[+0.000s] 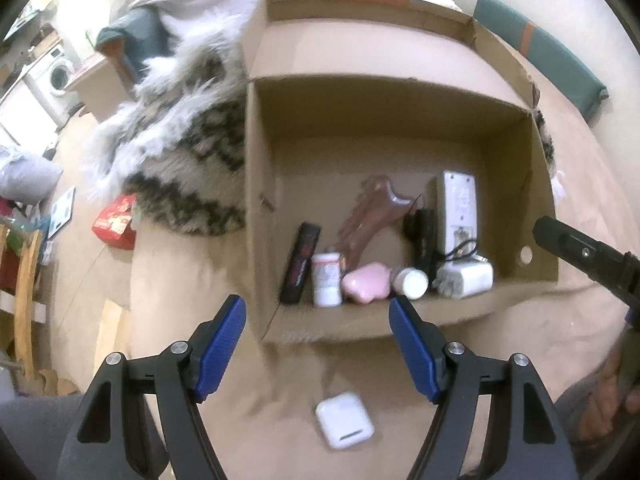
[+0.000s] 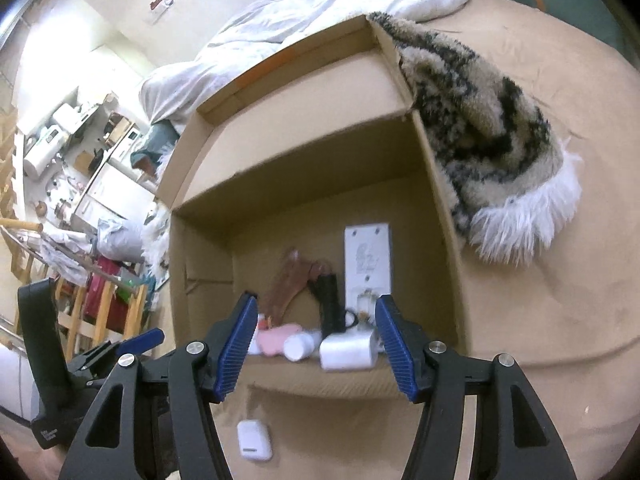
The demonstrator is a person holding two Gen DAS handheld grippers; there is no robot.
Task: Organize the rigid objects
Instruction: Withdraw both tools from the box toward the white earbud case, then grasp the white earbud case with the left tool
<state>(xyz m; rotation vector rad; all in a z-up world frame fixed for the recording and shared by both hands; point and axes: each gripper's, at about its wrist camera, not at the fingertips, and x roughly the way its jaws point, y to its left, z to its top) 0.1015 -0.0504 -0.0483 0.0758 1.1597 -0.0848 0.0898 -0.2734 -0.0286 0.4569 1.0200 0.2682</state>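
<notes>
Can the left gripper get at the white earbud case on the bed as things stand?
Probably yes. The earbud case lies alone on the tan bedcover, outside the box, just beyond the left gripper. Its jaws are open and empty, with nothing between them and the case.

Brown cardboard box (image 1: 260,184), white earbud case (image 1: 345,420), pink case (image 1: 366,282).

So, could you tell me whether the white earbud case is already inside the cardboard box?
No, the white earbud case lies on the tan bedcover outside the cardboard box, in front of its near wall.
</notes>
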